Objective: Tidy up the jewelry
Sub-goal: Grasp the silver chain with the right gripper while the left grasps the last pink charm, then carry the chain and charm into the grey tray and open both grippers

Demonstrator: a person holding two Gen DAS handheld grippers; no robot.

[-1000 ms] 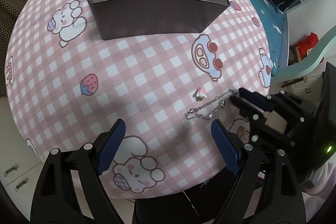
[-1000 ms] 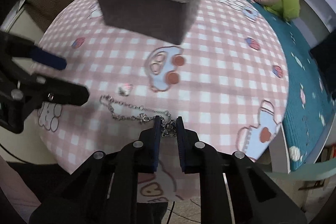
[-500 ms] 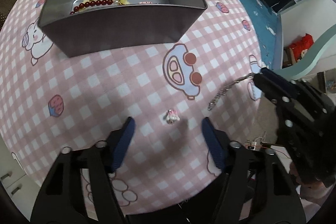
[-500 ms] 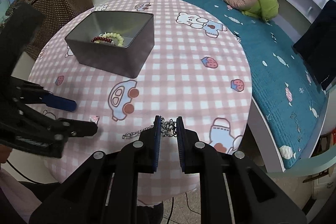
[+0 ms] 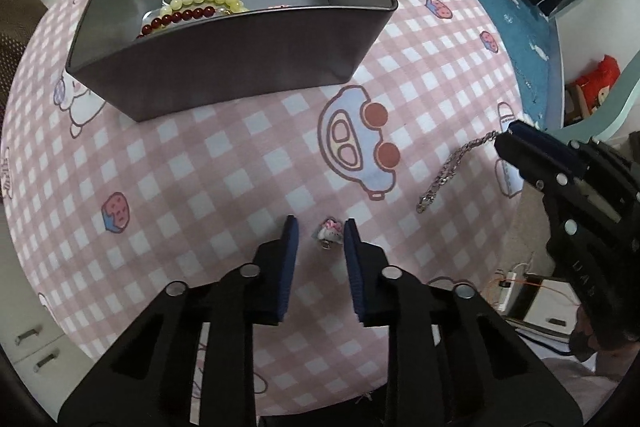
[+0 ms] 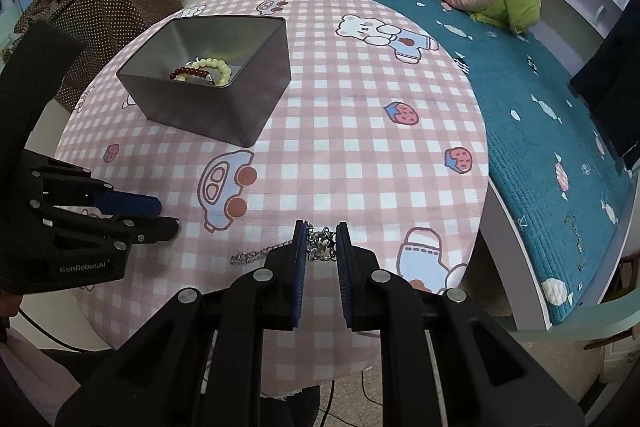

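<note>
Tin [image 5: 224, 67]: two bead bracelets [image 5: 192, 9] already inside.
Chain [image 6: 320, 245]: near tin, pinched by right gripper [image 6: 320, 247].
Charm [image 5: 330, 231]: near tin, on cloth; left gripper [image 5: 318, 233] just narrowed around it, grip uncertain.
Both await deposit.

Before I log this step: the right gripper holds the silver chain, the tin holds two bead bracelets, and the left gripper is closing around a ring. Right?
Not quite. Between the left gripper's closing jaws is a small pink-and-white charm, not a ring; the left wrist view shows it. The right gripper does hold the chain, and the tin holds two bead bracelets.
</note>
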